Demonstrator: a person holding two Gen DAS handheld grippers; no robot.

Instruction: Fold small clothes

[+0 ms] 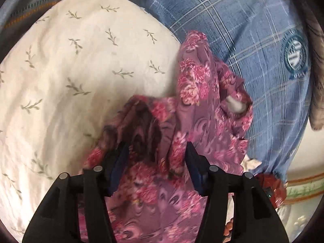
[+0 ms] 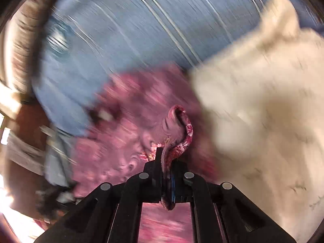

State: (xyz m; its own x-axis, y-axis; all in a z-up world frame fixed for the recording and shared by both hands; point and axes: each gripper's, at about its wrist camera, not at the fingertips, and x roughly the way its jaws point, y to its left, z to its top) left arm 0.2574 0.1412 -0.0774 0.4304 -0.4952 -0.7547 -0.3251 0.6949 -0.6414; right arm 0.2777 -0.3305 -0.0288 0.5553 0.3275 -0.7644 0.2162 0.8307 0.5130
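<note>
Between the two black fingers of the left gripper (image 1: 157, 158) lies a bunched fold of the pink floral garment (image 1: 194, 93); the jaws stand well apart, and the pads do not seem to press the cloth, though folds cover their tips. Nearest the right wrist camera, the right gripper (image 2: 169, 162) has its jaws pinched together on a thin rolled edge of the same garment, which curls up past the fingertips. One floral garment shows, crumpled and partly draped over one cream pillow (image 1: 66, 77) with a leaf print and one blue plaid cloth (image 1: 232, 24) bearing a round badge. Its lower part runs out of sight under the left gripper, so its full shape cannot be made out. A small pale patch shows through a gap in it; what that is cannot be told. Farther off, the right wrist view is heavily smeared: pillow and blue cloth are only colour masses, and the dark and orange shapes at the left edge cannot be identified.
</note>
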